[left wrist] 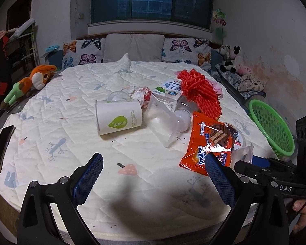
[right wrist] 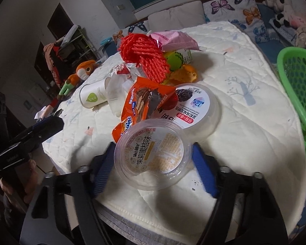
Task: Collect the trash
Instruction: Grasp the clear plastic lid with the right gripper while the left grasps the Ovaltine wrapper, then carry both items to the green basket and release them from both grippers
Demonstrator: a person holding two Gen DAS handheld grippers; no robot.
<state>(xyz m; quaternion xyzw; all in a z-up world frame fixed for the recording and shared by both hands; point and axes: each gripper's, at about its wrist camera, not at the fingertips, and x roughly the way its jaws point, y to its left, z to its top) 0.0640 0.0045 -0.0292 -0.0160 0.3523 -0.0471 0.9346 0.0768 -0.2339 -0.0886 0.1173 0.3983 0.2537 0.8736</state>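
Trash lies in a heap on the white quilted bed [left wrist: 71,106]. An orange Ovaltine wrapper [left wrist: 210,140] lies at the front right, and it shows in the right wrist view [right wrist: 140,104] too. A white paper cup [left wrist: 118,116] lies on its side. A red foam net [left wrist: 200,89] and a clear plastic cup [left wrist: 165,122] lie behind. My left gripper [left wrist: 153,167] is open and empty above bare quilt. My right gripper [right wrist: 153,159] is shut on a clear jelly cup [right wrist: 153,153], next to a second clear cup [right wrist: 195,108]. A green basket [right wrist: 297,94] stands at the right.
A phone [left wrist: 1,149] lies at the bed's left edge. An orange plush toy [left wrist: 34,79] lies at the far left. Pillows [left wrist: 132,47] and more plush toys [left wrist: 232,59] sit at the head of the bed. The basket also shows in the left wrist view [left wrist: 271,126].
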